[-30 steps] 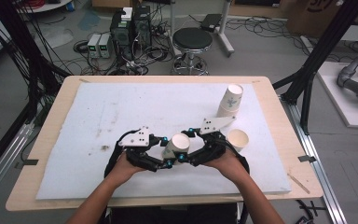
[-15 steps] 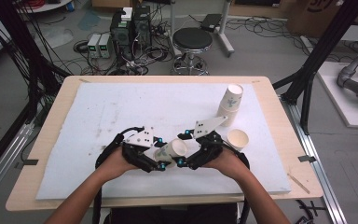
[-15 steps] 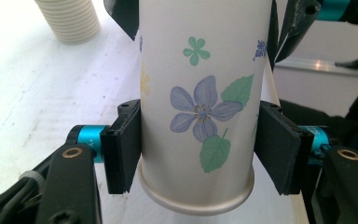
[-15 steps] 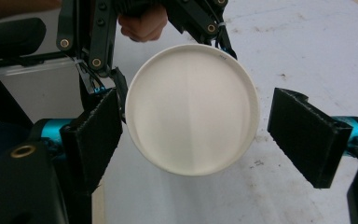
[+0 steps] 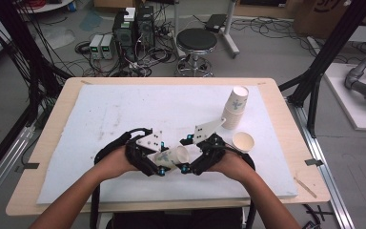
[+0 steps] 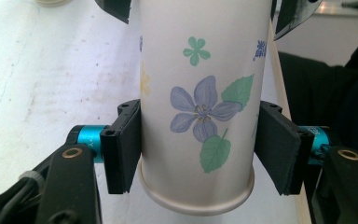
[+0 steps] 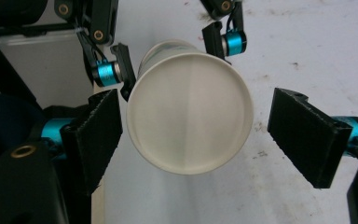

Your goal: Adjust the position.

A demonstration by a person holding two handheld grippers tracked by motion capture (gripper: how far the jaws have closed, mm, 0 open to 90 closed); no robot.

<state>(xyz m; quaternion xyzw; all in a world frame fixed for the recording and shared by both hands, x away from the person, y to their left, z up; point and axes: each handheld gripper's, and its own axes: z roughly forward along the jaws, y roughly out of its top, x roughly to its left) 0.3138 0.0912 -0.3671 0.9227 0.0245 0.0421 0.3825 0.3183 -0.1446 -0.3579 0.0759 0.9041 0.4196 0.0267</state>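
A white paper cup with a blue flower print (image 5: 174, 156) is held off the board near the table's front, tipped on its side with its mouth towards the right hand. My left gripper (image 6: 198, 140) is shut on the cup (image 6: 200, 107) close to its base, one pad (image 6: 121, 144) pressed on each side. My right gripper (image 7: 200, 135) is open around the cup's open mouth (image 7: 189, 114); its left pad is almost at the rim and its right pad stands clear. In the high view the left gripper (image 5: 158, 164) and the right gripper (image 5: 193, 161) face each other.
A stack of matching paper cups (image 5: 235, 107) leans at the back right of the white foam board (image 5: 124, 109). One single cup (image 5: 243, 141) stands upright just right of my right hand. A stool and cables are on the floor beyond the table.
The cup has tipped from upright onto its side, mouth towards the right gripper. Both hands have drawn slightly towards the table's front edge.
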